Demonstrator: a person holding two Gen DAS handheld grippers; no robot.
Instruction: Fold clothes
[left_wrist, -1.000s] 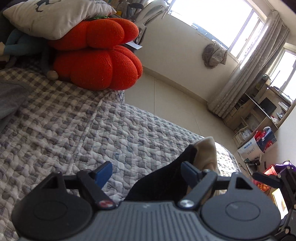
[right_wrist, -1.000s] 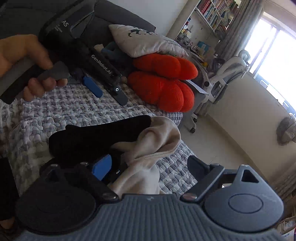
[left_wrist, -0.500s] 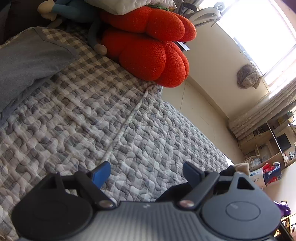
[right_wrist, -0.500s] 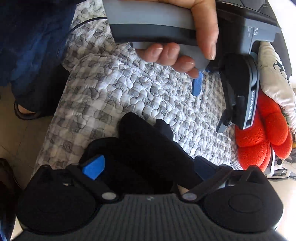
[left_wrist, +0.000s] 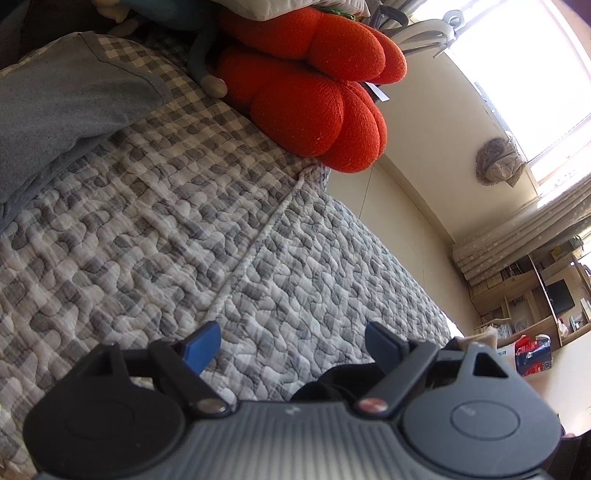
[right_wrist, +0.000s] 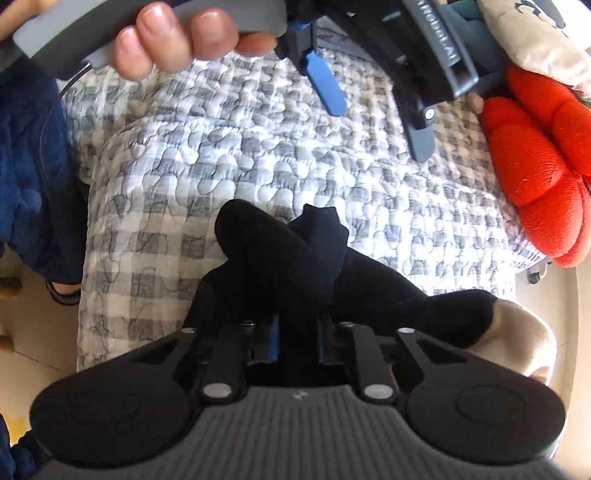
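Black garment (right_wrist: 295, 266) on the quilt (right_wrist: 229, 155): right tongs (right_wrist: 295, 341) just clenched onto it, left tongs (left_wrist: 291, 345) spread wide, holding nothing.

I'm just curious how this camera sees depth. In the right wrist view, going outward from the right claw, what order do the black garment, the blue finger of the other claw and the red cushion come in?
1. Black garment: pinched in the right claw, bottom centre.
2. Blue finger: top centre, above the quilt.
3. Red cushion: far right, at the bed's edge.
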